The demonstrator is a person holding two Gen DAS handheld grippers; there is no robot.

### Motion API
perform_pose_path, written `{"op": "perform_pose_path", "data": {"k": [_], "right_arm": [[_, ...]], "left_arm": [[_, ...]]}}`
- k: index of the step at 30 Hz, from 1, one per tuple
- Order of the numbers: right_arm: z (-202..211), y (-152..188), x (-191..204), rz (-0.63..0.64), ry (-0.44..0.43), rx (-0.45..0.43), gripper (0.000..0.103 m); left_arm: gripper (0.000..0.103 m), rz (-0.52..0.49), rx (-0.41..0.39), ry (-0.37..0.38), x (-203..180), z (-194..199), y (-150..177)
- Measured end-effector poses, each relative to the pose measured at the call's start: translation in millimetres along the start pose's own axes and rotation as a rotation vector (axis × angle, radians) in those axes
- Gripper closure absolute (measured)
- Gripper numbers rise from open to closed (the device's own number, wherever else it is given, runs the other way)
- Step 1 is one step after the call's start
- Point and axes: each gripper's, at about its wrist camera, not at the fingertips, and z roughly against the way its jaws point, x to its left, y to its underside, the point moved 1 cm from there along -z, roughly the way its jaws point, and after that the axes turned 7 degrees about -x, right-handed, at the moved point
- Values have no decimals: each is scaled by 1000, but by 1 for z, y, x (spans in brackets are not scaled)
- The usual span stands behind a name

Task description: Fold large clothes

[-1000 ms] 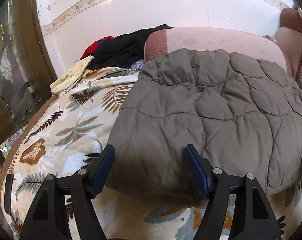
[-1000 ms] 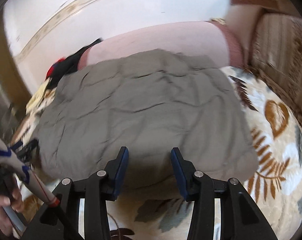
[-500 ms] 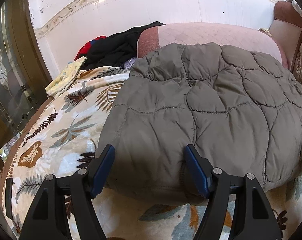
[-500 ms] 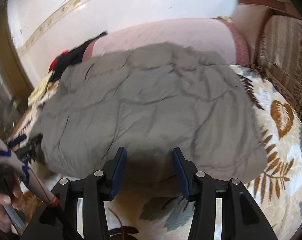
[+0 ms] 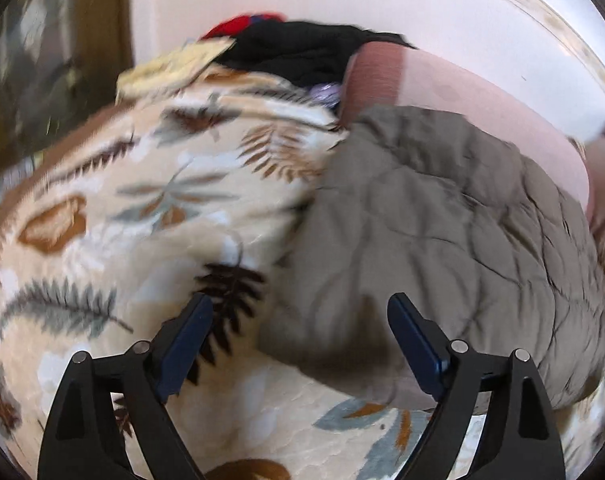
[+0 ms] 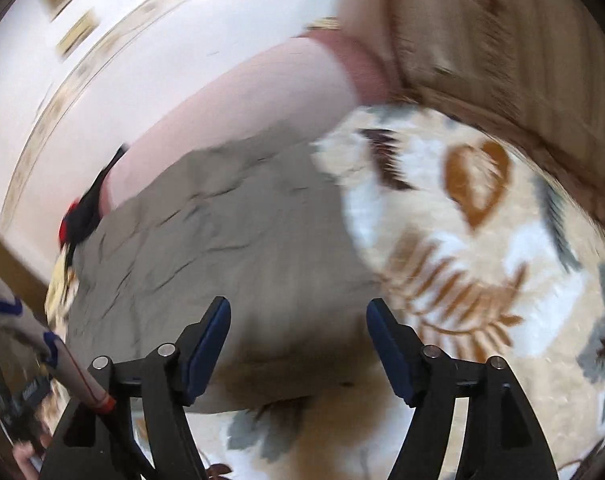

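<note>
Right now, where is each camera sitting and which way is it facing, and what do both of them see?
Left wrist: sits on the left tongs, looks down over the leafy blanket at the grey quilted coat's left edge; only its own open tongs show.
Right wrist: sits on the right tongs, faces the coat's right edge; open tongs, a sleeve show.
Shared: coat, blanket, pink cushion.

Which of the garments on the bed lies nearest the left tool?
The grey quilted jacket, spread right ahead of the left tool. The black garment, red one and yellow cloth are piled at the bed's far end.
</note>
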Motion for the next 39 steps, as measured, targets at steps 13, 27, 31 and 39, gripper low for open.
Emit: {"op": "perform_pose_path", "data": {"k": [13, 27, 31, 39], "right_arm": [[-58, 34, -56, -409, -120, 136, 17], [-40, 16, 14, -31, -45, -18, 68], [-4, 13, 24, 33, -51, -65, 69], [78, 46, -1, 13, -127, -35, 69]], "left_arm": [[6, 289, 214, 235, 24, -52, 24], [61, 48, 1, 175, -29, -31, 12], [62, 8, -45, 175, -27, 12, 16], [60, 6, -34, 174, 11, 86, 65]]}}
